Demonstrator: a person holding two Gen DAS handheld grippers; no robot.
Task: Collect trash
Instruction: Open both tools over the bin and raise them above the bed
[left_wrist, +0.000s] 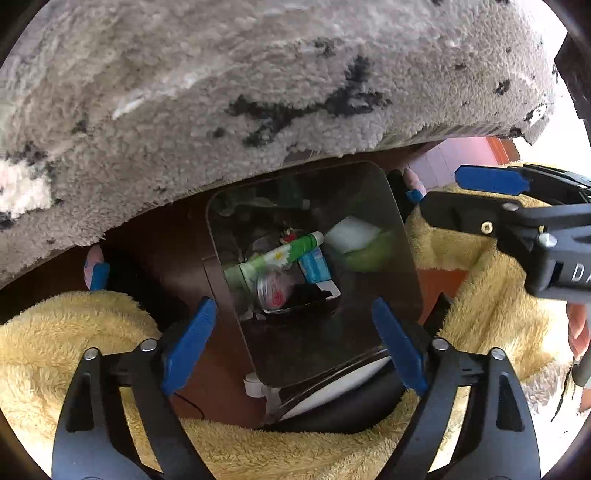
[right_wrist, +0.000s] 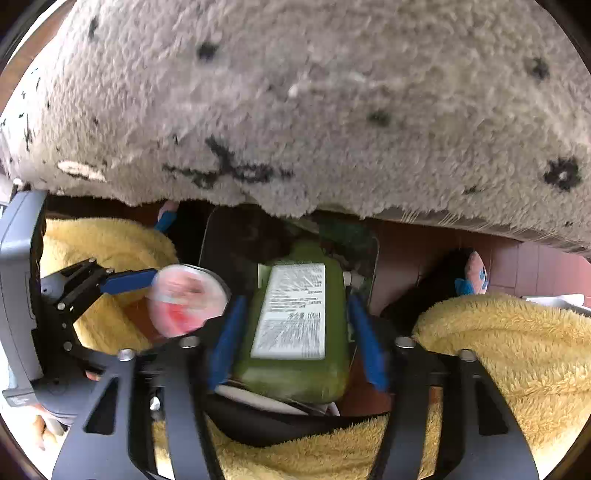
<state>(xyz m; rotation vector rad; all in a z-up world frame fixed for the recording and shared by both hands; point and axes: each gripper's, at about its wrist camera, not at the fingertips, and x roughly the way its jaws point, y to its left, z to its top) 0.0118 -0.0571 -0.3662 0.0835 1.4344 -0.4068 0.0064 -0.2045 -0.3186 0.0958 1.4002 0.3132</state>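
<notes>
Below you the trash bin (left_wrist: 406, 258) stands open-topped on the floor, its mouth free for a gripper to pass straight down, though a green tube (left_wrist: 273, 256) and other litter already cover its bottom. The shaggy grey rug (left_wrist: 258, 92) runs close along the bin's far edge, and yellow fleece (left_wrist: 74, 332) hems in its near edge and both sides. In the right wrist view a green bottle (right_wrist: 295, 314) fills the gap between the right gripper's (right_wrist: 295, 325) blue pads, blocking that way into the mouth, with a blurred pink-and-white lid (right_wrist: 186, 299) just left of it.
</notes>
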